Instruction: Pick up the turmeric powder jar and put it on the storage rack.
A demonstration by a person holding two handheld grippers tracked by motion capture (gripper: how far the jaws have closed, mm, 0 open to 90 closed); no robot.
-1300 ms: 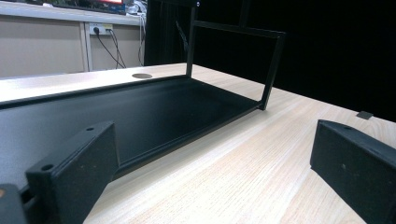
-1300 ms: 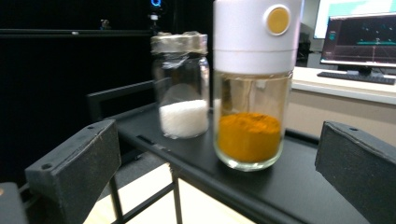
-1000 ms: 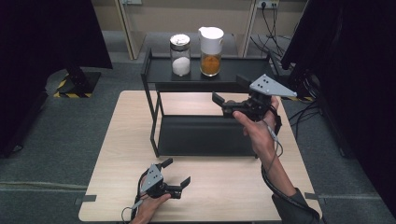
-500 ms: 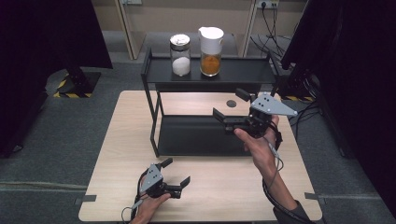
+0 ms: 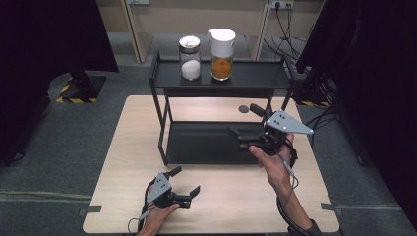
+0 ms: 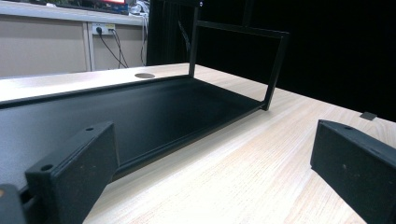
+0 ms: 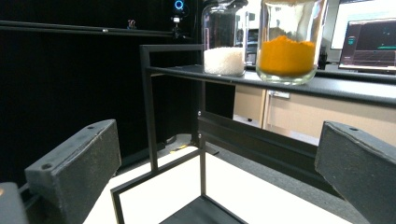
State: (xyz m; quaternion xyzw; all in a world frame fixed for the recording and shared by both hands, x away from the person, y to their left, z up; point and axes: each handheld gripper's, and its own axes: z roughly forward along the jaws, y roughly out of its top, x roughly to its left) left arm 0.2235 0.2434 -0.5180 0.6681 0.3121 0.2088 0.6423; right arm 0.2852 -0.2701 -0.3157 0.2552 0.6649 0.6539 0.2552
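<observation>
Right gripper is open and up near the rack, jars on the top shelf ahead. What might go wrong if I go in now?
The right gripper sits below the top shelf; rising straight could strike the shelf edge. The orange-powder jar and white-grain jar stand close together, so an open jaw may nudge the neighbour. Both look tall and glass, so a high bump might tip one.

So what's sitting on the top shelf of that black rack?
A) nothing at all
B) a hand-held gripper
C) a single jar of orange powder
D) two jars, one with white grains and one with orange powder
D: the high view shows the jar of white grains and the jar of orange powder standing side by side on the top shelf of the black rack.
</observation>
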